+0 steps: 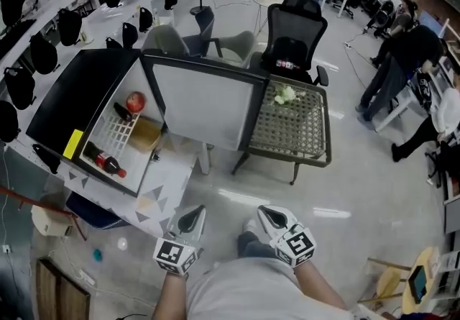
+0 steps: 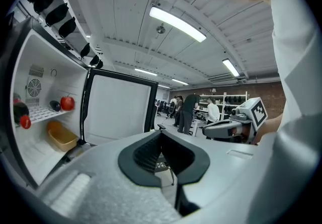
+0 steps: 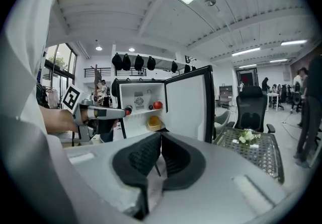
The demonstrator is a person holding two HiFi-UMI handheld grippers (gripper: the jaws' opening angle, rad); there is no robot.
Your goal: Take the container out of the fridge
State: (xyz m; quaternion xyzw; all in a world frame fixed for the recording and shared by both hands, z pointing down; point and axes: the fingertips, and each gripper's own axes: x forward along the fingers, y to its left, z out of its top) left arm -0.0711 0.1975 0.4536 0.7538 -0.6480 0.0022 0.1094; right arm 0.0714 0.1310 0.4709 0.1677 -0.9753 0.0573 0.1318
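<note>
Left tongs [image 1: 192,213] and right tongs [image 1: 270,215] are found closed with nothing held; the tan container [image 1: 145,134] is judged light, stiff, best taken by its rim

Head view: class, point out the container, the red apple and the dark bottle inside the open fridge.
container [image 1: 146,134], head view, middle of its side.
red apple [image 1: 135,101], head view, centre of the fruit.
dark bottle [image 1: 105,160], head view, middle of its body.
</note>
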